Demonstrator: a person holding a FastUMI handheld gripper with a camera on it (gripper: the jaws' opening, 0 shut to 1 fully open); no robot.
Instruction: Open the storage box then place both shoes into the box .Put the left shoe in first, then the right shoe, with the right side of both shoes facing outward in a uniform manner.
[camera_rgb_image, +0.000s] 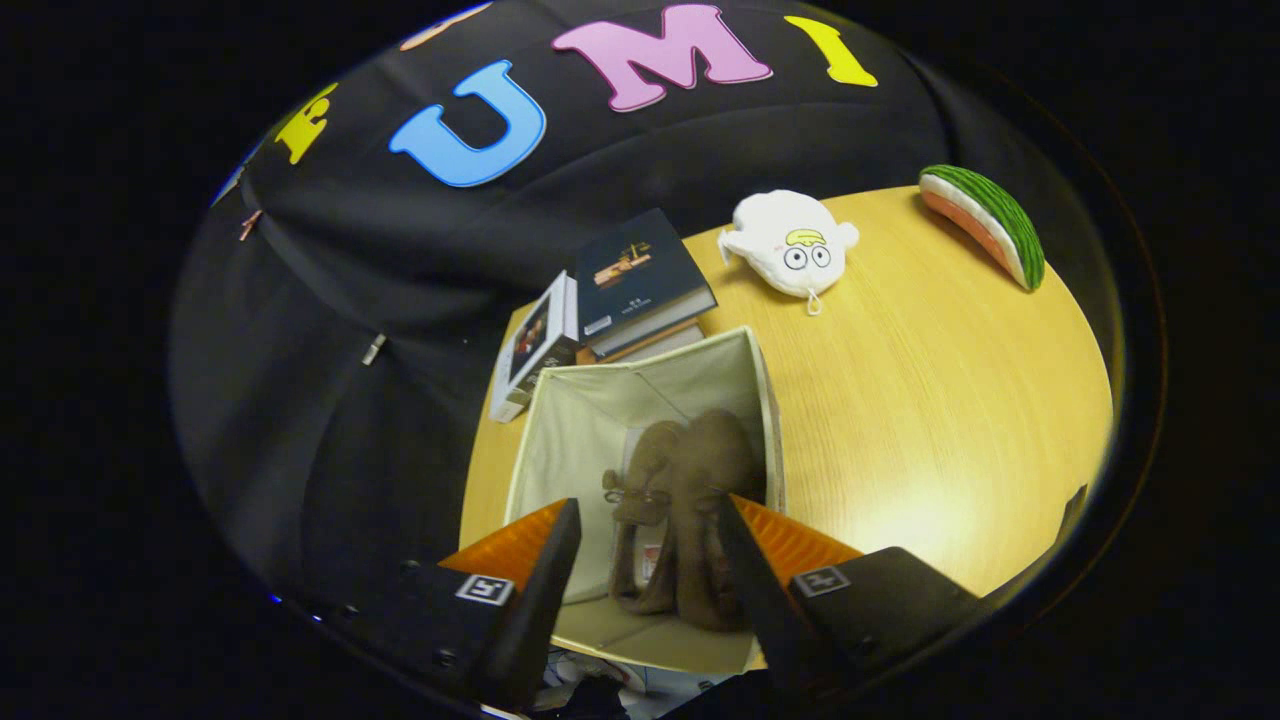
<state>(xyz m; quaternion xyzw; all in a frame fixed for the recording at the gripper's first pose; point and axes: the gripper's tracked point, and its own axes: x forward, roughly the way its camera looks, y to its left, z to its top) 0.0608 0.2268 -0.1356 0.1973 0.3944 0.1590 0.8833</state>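
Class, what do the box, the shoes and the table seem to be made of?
Box: pale cloth, matte, with soft creased walls. Shoes: brown, dull and nap-like, maybe suede. Table: light wood or laminate, grained, slightly glossy. The gripper is open above the shoes.

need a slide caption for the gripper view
Open claw above the open storage box with both brown shoes standing inside, on the wooden table.

Light wooden table (920, 400) carrying an open fabric box (580, 440), a stack of books (610, 300), a white plush toy (790, 245), and a watermelon-slice toy (990, 225).
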